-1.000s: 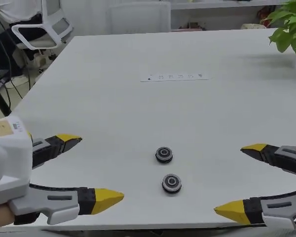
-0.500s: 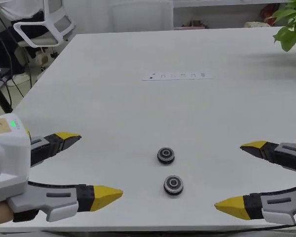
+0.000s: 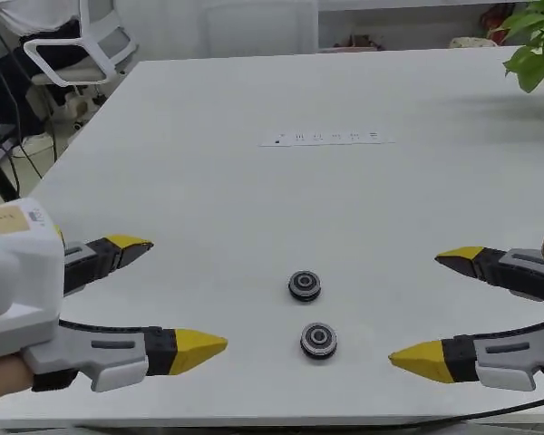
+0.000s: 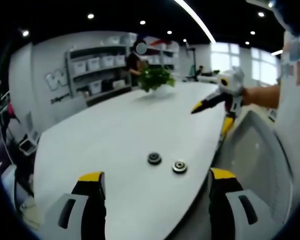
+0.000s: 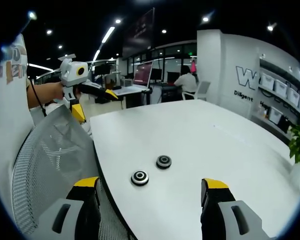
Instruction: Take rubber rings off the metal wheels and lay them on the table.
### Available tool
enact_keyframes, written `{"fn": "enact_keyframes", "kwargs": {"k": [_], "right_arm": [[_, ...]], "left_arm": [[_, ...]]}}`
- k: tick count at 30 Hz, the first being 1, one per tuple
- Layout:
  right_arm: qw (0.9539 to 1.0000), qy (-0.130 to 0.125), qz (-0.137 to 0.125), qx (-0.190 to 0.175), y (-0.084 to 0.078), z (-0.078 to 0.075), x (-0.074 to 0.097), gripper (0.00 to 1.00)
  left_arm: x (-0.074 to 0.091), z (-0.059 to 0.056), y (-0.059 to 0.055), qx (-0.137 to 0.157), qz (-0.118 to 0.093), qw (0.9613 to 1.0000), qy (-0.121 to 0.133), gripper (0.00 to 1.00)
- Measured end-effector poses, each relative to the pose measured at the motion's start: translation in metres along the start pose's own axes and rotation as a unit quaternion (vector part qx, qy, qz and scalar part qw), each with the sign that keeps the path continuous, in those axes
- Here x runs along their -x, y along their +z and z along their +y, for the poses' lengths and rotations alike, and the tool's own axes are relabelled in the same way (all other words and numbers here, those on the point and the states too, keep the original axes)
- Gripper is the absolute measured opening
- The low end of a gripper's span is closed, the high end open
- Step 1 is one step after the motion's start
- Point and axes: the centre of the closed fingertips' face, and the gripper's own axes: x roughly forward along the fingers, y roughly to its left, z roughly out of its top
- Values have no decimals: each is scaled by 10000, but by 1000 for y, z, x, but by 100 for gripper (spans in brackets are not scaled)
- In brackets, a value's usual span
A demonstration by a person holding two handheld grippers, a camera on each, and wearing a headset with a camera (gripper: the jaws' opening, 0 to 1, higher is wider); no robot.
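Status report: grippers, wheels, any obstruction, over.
Left gripper open, right gripper open, both empty, flanking the work. Nearer small metal wheel and farther small metal wheel on white table, black rubber rings apparently on. Nothing between jaws and wheels.

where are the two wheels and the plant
near wheel (image 3: pixel 318 341), head view, on its centre hub
far wheel (image 3: pixel 304 285), head view, on its centre hub
plant (image 3: pixel 530 63), head view, on a green leaf

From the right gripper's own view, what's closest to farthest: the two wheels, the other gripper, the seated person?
1. Lower wheel, near the table's edge.
2. Upper wheel, just beyond it.
3. Left gripper, upper left.
4. Seated person, far background.
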Motion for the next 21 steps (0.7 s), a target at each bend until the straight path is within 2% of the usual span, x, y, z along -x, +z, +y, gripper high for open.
{"fn": "enact_keyframes", "kwargs": {"k": [15, 21], "right_arm": [[9999, 27, -18, 133, 2, -10, -6, 80], [9998, 46, -24, 186, 1, -14, -12, 78]], "left_arm": [[-12, 3, 0, -146, 77, 9998, -88, 86], [-21, 2, 1, -252, 74, 9995, -197, 84]]}}
